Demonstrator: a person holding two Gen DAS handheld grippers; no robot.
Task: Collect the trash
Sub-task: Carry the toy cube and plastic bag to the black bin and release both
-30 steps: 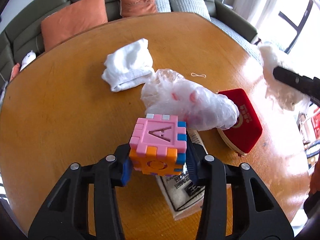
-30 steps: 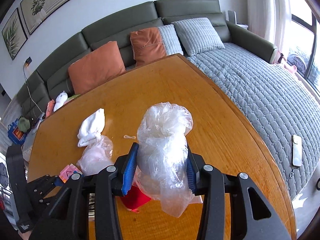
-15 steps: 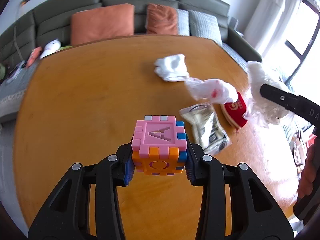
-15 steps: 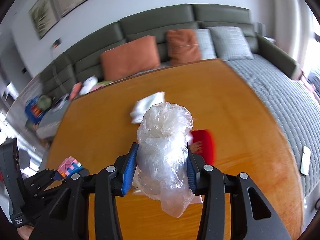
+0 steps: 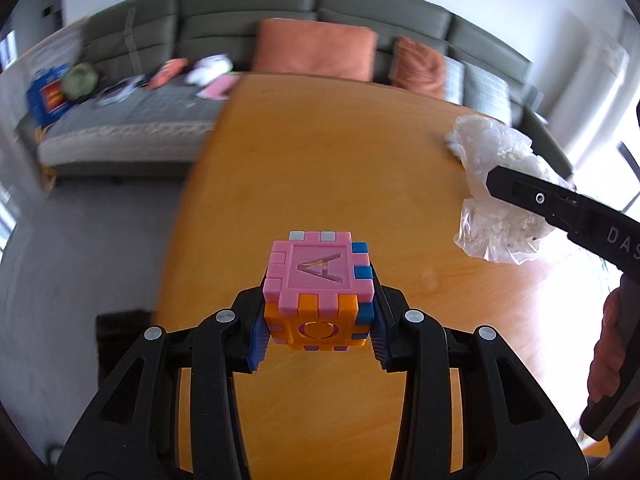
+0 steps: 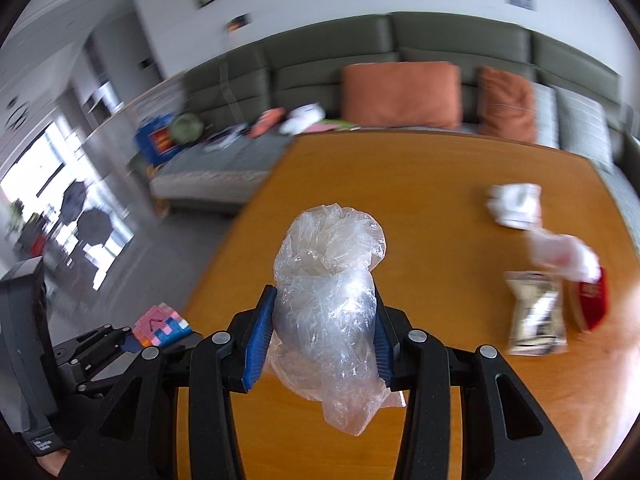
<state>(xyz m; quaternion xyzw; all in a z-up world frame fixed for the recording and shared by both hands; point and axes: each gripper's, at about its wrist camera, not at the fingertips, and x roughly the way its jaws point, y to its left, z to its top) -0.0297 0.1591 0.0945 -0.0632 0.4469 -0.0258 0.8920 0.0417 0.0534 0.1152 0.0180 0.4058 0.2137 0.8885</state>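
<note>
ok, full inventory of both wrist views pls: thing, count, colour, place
foam letter cube: 1, pink top, orange and blue sides, clamped in left gripper
crumpled plastic bag: 1, clear, clamped in right gripper
white cloth: 1, white, on table, far right
second plastic bag: 1, whitish with pink, on table, blurred
foil packet: 1, silver, on table, right
red box: 1, red, right of packet
table: 1, orange-brown wood
sofa: 1, grey-green, behind table
cushions: 2 orange, on sofa, with grey ones beside
left gripper: black, blue pads
right gripper: black, blue pads
hand: 1, on right gripper's handle
</note>
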